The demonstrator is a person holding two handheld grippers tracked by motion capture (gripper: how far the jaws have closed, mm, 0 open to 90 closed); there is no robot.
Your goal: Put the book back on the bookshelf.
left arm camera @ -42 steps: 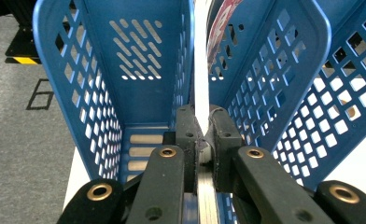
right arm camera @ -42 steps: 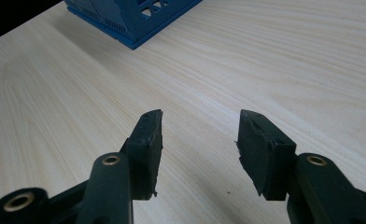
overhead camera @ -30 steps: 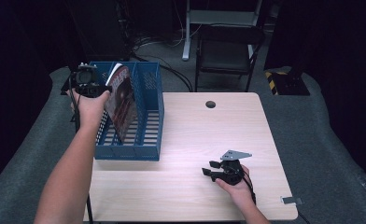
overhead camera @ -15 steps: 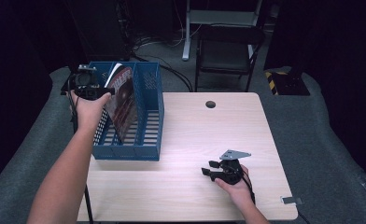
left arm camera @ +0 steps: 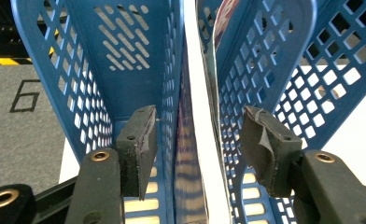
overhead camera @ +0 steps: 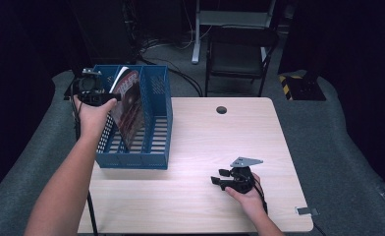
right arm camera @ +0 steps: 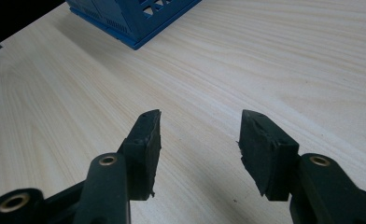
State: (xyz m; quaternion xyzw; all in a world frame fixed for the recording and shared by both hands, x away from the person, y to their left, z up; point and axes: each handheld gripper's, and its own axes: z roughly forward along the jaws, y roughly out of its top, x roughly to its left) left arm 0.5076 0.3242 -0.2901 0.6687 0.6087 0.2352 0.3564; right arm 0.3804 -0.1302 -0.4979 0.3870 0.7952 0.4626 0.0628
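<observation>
Standing upright in the blue file rack (overhead camera: 153, 142) at the desk's (overhead camera: 205, 206) left edge, the magazine (overhead camera: 129, 109) leans in a middle compartment. Left hand-held gripper (overhead camera: 113, 97) at the magazine's top edge; jaws have just been opening, magazine between the pads (left arm camera: 137, 140), not pressed. Right hand-held gripper (overhead camera: 219, 176) rests on the desk well apart, jaws wide, nothing between them.

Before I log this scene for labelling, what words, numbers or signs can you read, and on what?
"6": dark figure on the grey floor, seen in the left gripper view beside the blue rack.
Magazine cover in the rack: red lettering near its top, too blurred to read.
Yellow-black hazard stripes on the floor: a marking, no words.
Table: no text.
</observation>
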